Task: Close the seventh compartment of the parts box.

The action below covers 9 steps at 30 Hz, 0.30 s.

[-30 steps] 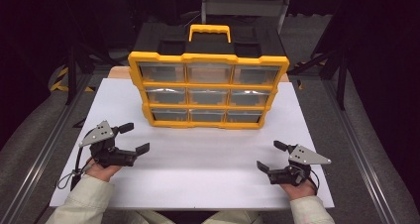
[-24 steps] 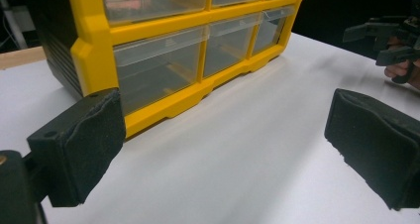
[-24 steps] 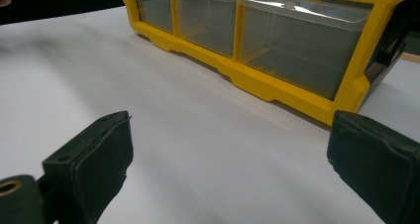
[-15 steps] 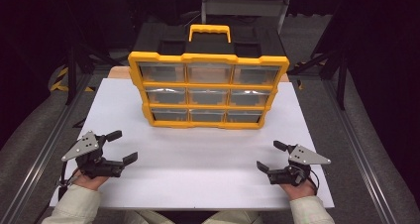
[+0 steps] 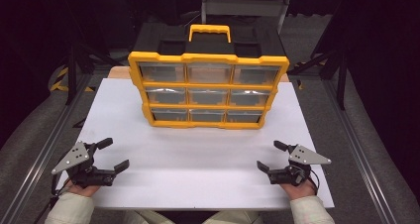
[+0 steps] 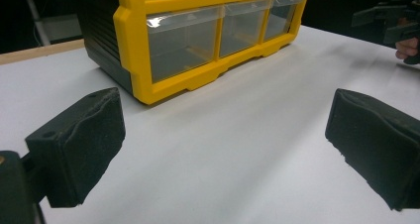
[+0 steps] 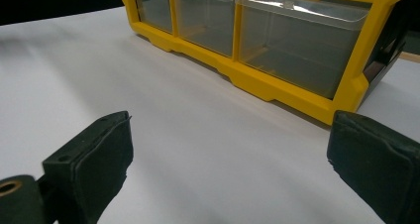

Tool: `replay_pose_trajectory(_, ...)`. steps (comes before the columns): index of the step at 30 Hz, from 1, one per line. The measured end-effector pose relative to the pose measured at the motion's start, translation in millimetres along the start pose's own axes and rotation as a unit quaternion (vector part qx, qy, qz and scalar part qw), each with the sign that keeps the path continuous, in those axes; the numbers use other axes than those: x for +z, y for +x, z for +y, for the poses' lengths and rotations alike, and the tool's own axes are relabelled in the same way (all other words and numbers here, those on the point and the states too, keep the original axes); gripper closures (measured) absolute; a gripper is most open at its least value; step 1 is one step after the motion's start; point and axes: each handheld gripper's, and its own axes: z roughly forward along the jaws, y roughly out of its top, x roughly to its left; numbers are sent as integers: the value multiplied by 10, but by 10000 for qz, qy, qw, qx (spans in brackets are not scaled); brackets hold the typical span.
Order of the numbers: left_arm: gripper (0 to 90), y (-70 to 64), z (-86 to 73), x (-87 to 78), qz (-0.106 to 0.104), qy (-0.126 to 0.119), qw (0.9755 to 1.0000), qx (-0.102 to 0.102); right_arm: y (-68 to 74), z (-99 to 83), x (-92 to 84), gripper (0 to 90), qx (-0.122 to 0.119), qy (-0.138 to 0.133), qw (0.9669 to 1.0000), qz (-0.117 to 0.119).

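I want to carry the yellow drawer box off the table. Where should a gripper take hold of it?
Probably the yellow handle on top of the drawer box, reached from above: it arches over an open gap, thin enough for jaws to close on. The drawer fronts look flush and wide.

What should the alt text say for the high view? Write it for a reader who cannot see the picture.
A yellow-framed drawer organizer with nine clear drawers and a yellow carry handle stands upright at the far side of a white table. Nearer the camera, a person holds the left gripper and the right gripper apart at the table's front corners, both open and empty.
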Motion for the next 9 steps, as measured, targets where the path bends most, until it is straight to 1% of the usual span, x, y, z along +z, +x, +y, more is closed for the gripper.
replay_pose_trajectory(2,26,4,-4,12,12,-20,10000,-41,2,2,1,46,-9,-1,10000,3)
replay_pose_trajectory(4,26,-5,-2,14,-7,-21,10000,-23,2,3,1,46,-12,-6,10000,8)
replay_pose_trajectory(7,26,-2,-2,12,20,-32,10000,-20,1,2,3,46,-10,-5,10000,12)
replay_pose_trajectory(9,26,9,-5,11,7,-36,10000,-66,3,3,3,46,-11,-6,10000,15)
